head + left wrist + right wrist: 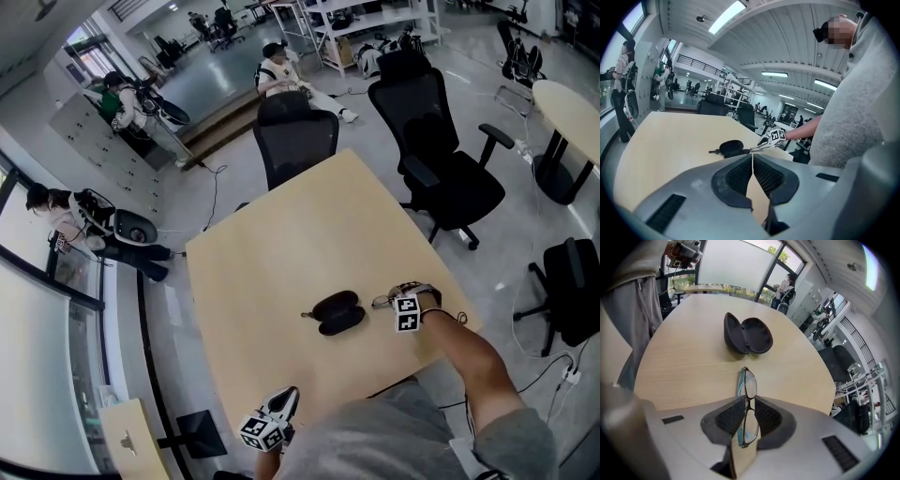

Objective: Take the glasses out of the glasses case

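The right gripper (746, 404) is clamped on the glasses (749, 383) at the bridge, holding them on edge above the wooden table (684, 366). Just ahead of its jaws lies the open black glasses case (747, 336), with bare tabletop between. The left gripper (753, 161), jaws pressed together on nothing, hangs by the table's near edge, well apart from the case. Past the far edge stand two black office chairs (295, 141).
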`<state>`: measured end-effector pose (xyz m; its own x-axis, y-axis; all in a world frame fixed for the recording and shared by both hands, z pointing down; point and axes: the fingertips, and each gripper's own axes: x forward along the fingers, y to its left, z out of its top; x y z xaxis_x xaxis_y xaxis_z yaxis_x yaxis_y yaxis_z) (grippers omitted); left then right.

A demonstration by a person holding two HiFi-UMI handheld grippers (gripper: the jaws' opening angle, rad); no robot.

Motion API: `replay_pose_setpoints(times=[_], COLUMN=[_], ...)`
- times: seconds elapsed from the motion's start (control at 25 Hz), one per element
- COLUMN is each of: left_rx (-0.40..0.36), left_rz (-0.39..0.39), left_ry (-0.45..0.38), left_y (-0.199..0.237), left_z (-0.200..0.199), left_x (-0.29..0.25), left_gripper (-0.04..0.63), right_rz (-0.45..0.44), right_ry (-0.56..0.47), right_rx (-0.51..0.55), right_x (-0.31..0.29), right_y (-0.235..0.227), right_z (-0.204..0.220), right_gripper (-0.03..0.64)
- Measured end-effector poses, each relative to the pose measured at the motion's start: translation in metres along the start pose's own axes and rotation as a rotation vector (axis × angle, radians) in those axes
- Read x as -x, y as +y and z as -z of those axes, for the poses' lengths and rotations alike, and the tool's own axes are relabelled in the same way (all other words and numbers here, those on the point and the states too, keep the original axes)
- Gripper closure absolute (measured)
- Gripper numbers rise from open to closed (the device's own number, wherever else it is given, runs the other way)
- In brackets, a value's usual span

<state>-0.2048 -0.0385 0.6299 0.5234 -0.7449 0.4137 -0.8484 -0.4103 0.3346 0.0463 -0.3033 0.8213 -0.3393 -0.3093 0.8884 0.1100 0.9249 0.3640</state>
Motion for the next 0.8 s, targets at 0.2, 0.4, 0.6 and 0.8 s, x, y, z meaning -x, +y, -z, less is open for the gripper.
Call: replay_pose_setpoints(times=[0.2,0.4,0.6,0.8], left_rx=[-0.016,-0.057,-0.077,-0.147], left_rz=[0.024,0.040,0.053,0.042], left_ry=[-0.028,-0.117,-0.306,-0.502], left_y=[-0.012,-0.026,-0.047,-0.079], left_z=[0.002,-0.016,-0.069,-0.119], left_x=[-0.003,0.001,0.027,0.055], left_gripper=[0.588,0.588,0.588,0.589], right_rz=[0.110,0.196,0.156,0.156], right_ry=[-0.105,-0.362,-0.629,-0.857], right_rx=[-0.148,-0.427,-0.726,-0.711], right_x=[0.040,0.133,0.244,0.347], right_y=[-0.029,-0.057,-0.043,-0.007], right_z=[-0.004,-0.050,-0.118,-0.164], right_gripper=[0.541,0.552,0.611,0.609])
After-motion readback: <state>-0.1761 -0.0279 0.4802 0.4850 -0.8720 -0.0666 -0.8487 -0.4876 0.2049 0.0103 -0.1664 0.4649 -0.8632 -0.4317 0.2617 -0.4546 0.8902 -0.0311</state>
